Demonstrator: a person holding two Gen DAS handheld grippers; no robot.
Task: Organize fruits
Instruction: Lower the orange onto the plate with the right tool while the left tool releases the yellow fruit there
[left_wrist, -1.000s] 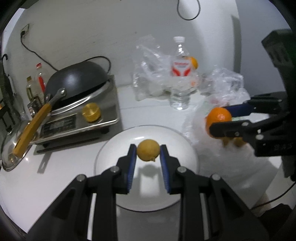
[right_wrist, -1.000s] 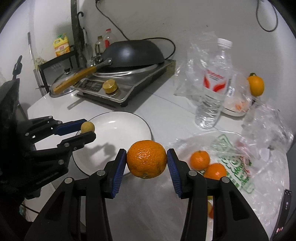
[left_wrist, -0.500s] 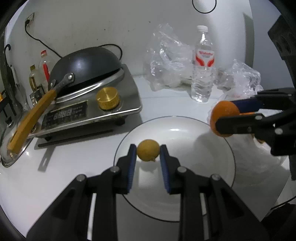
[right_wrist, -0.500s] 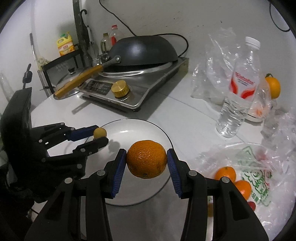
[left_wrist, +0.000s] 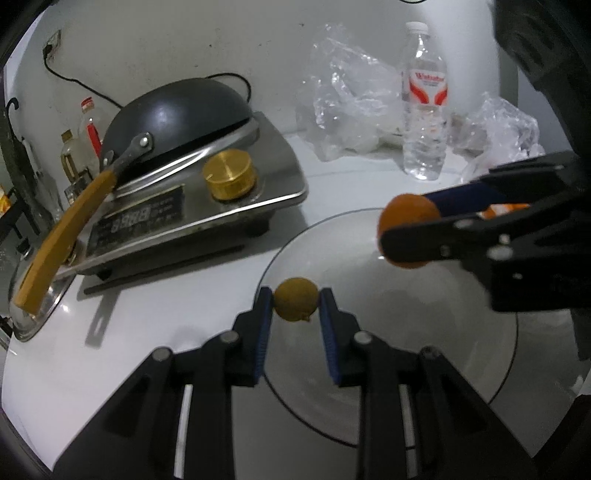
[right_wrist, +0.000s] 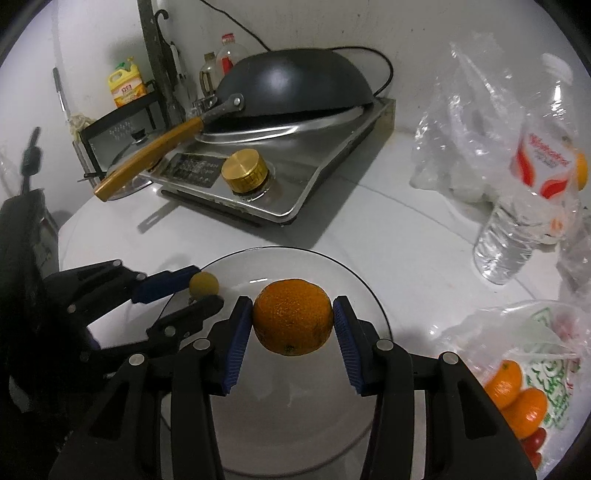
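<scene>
We had the left hand-held gripper (left_wrist: 295, 308) clamped on a small yellow fruit (left_wrist: 296, 299), its blue pads pressing both sides, and we held it above the left edge of the white plate (left_wrist: 406, 387). Our right hand-held gripper (right_wrist: 293, 317) was closed on an orange (right_wrist: 293, 316), held above the same plate on the white table (left_wrist: 110, 362). Behind the plate sat a steel cooker (right_wrist: 295, 177) with a brass knob (right_wrist: 244, 172) and an upturned black wok (right_wrist: 291, 85). A water bottle (left_wrist: 424, 99) stood to the right among clear plastic bags (left_wrist: 347, 103). More oranges (right_wrist: 517, 398) lay in a printed bag (right_wrist: 546, 354) near the right gripper.
</scene>
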